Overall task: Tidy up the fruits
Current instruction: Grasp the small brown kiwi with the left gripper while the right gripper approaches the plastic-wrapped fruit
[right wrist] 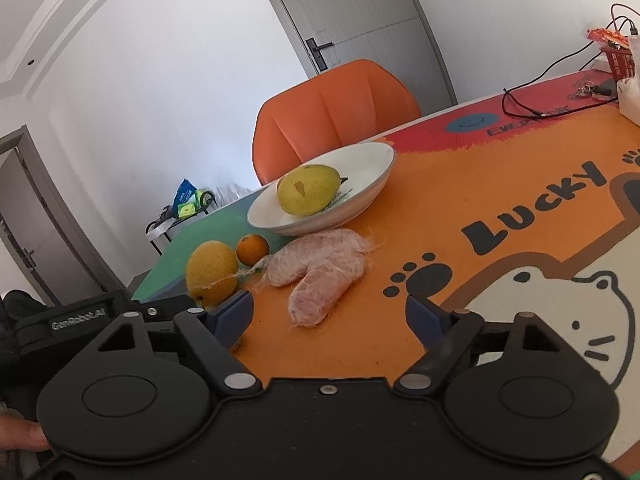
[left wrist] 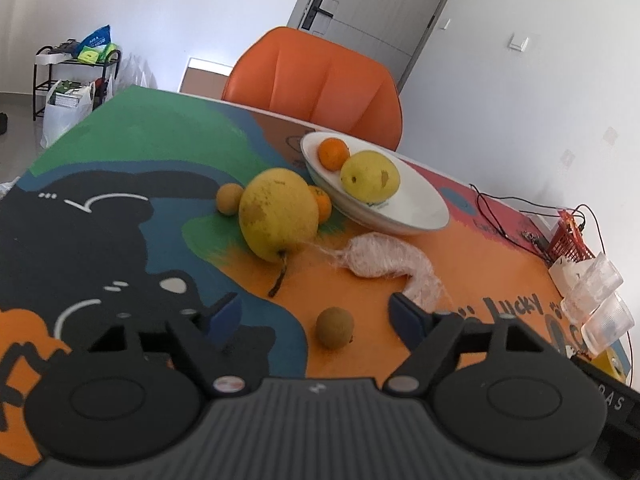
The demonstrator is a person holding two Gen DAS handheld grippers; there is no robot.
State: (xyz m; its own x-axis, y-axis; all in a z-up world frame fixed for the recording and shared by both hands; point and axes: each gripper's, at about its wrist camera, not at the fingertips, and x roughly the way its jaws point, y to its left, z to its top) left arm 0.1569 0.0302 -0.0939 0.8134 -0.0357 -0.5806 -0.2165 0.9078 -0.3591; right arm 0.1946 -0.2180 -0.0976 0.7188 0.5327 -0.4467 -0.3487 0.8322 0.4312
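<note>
Looks like a home, prob. a dining/living rm: a table (left wrist: 120, 184) w/ a bright cartoon mat (cat, paw prints, "LUCKY") carries a white bowl (left wrist: 416, 216) of fruit, w/ an orange padded chair (left wrist: 312, 80) just behind the table and a grey interior door (left wrist: 376, 4) w/ lever handle behind the chair. Left of the chair, by the plain white wall, a black shelf rack (left wrist: 76, 76) holds bags & packets, w/ a plastic shopping bag (left wrist: 64, 112) on the tiled floor next to it.
</note>
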